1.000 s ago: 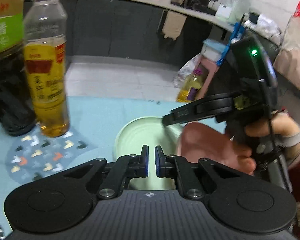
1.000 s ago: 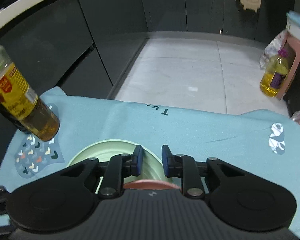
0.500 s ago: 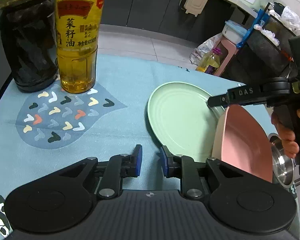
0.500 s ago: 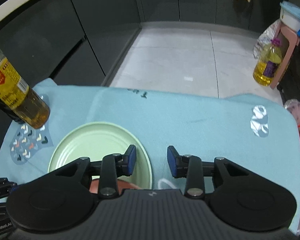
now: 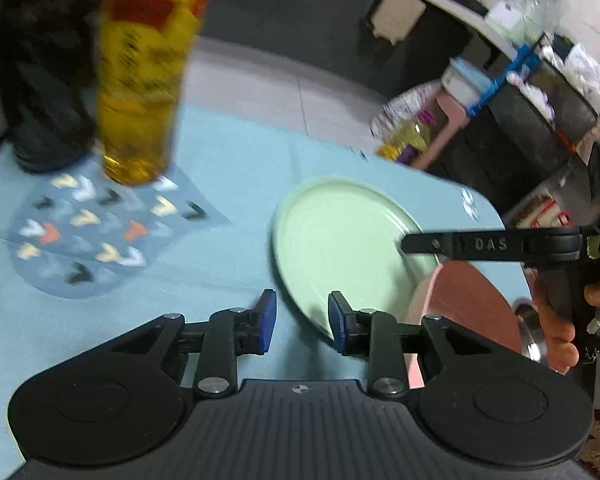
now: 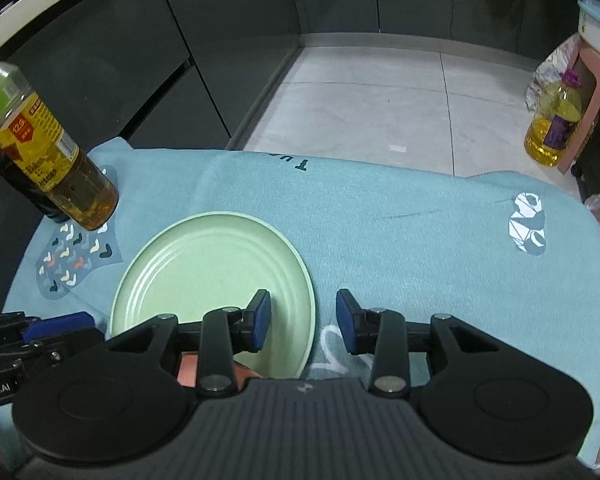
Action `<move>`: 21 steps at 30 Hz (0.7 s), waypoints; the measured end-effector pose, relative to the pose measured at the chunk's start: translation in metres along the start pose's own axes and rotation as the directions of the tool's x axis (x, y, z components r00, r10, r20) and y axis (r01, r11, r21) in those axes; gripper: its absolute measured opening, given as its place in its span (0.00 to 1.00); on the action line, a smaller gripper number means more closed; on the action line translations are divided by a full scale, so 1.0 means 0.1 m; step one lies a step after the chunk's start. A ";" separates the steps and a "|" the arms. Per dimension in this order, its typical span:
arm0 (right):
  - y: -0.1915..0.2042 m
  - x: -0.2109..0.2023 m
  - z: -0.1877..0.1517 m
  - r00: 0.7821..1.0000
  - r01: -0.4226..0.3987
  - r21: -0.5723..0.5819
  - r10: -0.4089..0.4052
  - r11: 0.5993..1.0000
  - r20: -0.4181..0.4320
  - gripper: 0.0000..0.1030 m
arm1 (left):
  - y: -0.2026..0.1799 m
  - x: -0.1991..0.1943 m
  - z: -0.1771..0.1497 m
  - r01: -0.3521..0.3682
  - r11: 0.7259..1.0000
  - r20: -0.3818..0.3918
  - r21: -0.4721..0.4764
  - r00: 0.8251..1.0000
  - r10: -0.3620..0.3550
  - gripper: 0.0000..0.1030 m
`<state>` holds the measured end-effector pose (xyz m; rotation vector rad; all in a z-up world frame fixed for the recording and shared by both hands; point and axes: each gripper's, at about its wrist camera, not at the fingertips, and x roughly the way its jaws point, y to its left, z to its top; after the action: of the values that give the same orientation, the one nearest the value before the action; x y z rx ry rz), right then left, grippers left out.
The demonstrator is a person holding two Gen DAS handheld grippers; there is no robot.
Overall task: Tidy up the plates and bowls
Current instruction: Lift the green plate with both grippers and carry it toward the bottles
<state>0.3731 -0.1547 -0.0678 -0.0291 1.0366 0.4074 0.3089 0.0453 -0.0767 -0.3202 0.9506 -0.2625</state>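
Note:
A pale green plate (image 5: 340, 240) lies flat on the blue tablecloth (image 5: 228, 168); it also shows in the right wrist view (image 6: 212, 268). A pink plate (image 5: 472, 312) leans on the green plate's near right rim; only a sliver (image 6: 188, 372) shows under my right gripper. My left gripper (image 5: 302, 322) is open and empty at the green plate's near left edge. My right gripper (image 6: 302, 320) is open and empty over the plate's right rim; one of its fingers (image 5: 480, 245) reaches in from the right in the left wrist view.
An oil bottle (image 5: 144, 76) and a dark bottle (image 5: 40, 80) stand at the table's far left on a patterned patch (image 5: 100, 232). A steel bowl rim (image 5: 534, 336) shows at the right. Another oil bottle (image 6: 552, 128) stands on the floor beyond the table.
Both grippers have opened wider. My right gripper let go of the pink plate, which now leans on the green plate. The left wrist view has swung and come in closer to the plate.

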 end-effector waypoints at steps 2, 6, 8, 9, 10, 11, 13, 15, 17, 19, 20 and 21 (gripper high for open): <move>0.04 0.00 -0.02 1.000 -0.002 -0.013 0.002 1.000 0.007 0.22 | -0.07 0.04 -0.01 -0.023 1.000 0.022 0.011 0.999 0.023 0.20; 0.14 -0.02 -0.06 0.997 0.049 -0.045 -0.047 0.998 0.053 0.20 | -0.15 -0.02 -0.04 -0.055 0.995 0.047 0.079 0.998 0.051 0.17; 0.12 -0.10 -0.05 0.995 0.032 -0.038 -0.028 0.999 0.093 0.20 | -0.13 -0.09 -0.03 -0.049 0.997 0.068 0.065 0.997 0.045 0.17; 0.12 -0.16 -0.04 0.993 0.019 -0.030 -0.016 0.999 0.117 0.20 | -0.13 -0.13 -0.01 -0.051 0.997 0.086 0.060 0.995 0.046 0.17; 0.12 -0.21 -0.02 0.990 0.009 -0.022 -0.005 1.000 0.139 0.20 | -0.13 -0.19 0.00 -0.060 0.996 0.115 0.059 0.992 0.053 0.17; 0.14 -0.27 0.00 0.987 0.000 -0.020 0.003 1.000 0.160 0.20 | -0.14 -0.25 0.00 -0.073 0.995 0.144 0.061 0.988 0.064 0.17; 0.22 -0.36 0.03 0.981 -0.004 -0.034 0.011 0.999 0.194 0.20 | -0.15 -0.36 0.01 -0.098 0.993 0.187 0.065 0.979 0.084 0.17; 0.33 -0.44 0.05 0.976 0.006 -0.059 0.007 0.998 0.217 0.20 | -0.15 -0.45 0.04 -0.110 0.992 0.211 0.058 0.973 0.095 0.17; 0.42 -0.49 0.08 0.973 0.013 -0.068 0.003 0.998 0.232 0.20 | -0.11 -0.56 0.04 -0.110 0.993 0.230 0.042 0.968 0.097 0.17; 0.50 -0.54 0.10 0.971 0.008 -0.070 0.009 0.998 0.240 0.20 | -0.05 -0.67 0.04 -0.107 0.994 0.248 0.028 0.964 0.097 0.17; 0.55 -0.55 0.10 0.970 0.002 -0.071 0.016 0.997 0.242 0.20 | -0.01 -0.74 0.03 -0.106 0.994 0.259 0.023 0.961 0.096 0.17; 0.58 -0.57 0.09 0.969 -0.006 -0.074 0.024 0.997 0.245 0.20 | 0.01 -0.79 0.02 -0.106 0.994 0.270 0.017 0.958 0.098 0.17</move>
<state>0.3355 -0.1171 -0.0054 -0.0350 0.7772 0.4509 0.2671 0.0752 -0.0165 -0.2694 0.6911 -0.1347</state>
